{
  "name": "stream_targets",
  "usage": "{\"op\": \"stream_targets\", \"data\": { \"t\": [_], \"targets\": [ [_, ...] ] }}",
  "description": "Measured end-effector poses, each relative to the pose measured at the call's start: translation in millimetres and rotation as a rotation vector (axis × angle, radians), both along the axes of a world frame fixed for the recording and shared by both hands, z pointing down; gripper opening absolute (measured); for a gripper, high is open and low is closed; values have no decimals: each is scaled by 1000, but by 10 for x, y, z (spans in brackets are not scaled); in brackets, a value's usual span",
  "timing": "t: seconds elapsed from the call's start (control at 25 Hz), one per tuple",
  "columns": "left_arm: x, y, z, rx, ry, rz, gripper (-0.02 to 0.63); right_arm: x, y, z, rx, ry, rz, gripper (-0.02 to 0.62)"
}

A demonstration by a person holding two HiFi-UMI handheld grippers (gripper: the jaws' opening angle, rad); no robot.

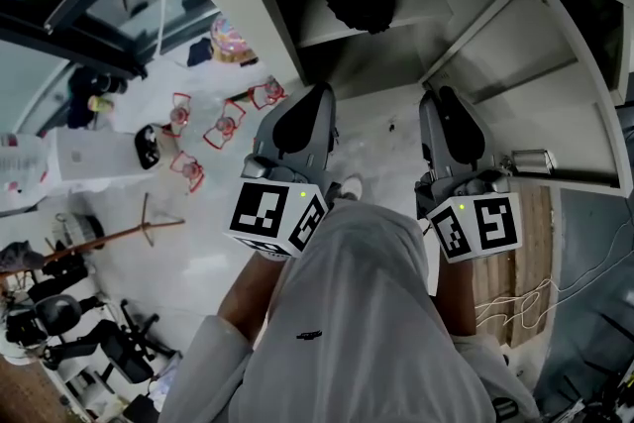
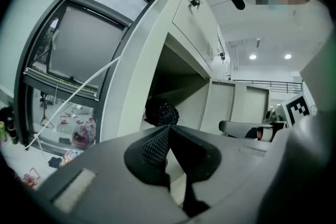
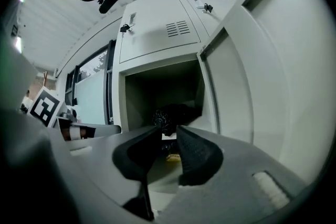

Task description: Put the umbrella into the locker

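The black folded umbrella (image 1: 362,0) lies on the shelf inside the open locker (image 1: 297,15), deep at the back. The left gripper view shows the umbrella's end (image 2: 161,113) just past the jaw tips, and in the right gripper view the umbrella (image 3: 176,113) sits in the compartment beyond the jaws. Both grippers are held level in front of the locker opening, apart from the umbrella. My left gripper (image 1: 319,96) (image 2: 167,129) is shut and empty. My right gripper (image 1: 442,98) (image 3: 169,131) has a narrow gap between its jaws with nothing in it.
The locker door (image 1: 540,64) (image 3: 252,81) stands swung open on the right. Above is a closed locker door with vents (image 3: 157,29). Red wire stands (image 1: 223,124) and a wooden stick (image 1: 119,235) lie on the floor to the left, by a window (image 2: 79,44).
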State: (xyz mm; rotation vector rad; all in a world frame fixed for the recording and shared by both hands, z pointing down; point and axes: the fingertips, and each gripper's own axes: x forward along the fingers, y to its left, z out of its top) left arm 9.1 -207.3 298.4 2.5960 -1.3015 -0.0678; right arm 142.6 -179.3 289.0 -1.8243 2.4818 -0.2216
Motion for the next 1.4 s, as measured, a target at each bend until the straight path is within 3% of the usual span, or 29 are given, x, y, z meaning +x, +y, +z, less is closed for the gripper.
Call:
{"op": "stream_targets", "data": {
  "t": [0.28, 0.64, 1.12, 1.4],
  "targets": [
    [-140, 144, 10, -15, 7, -7, 15, 156, 83, 10, 14, 105, 57, 2],
    [-234, 316, 131, -46, -2, 0, 17, 404, 211, 88, 9, 196, 98, 2],
    [-246, 391, 165, -31, -20, 1, 17, 534, 435, 104, 66, 214, 124, 2],
    [-282, 358, 157, -25, -14, -11, 17, 526, 388, 208, 46, 205, 137, 1]
  ]
}}
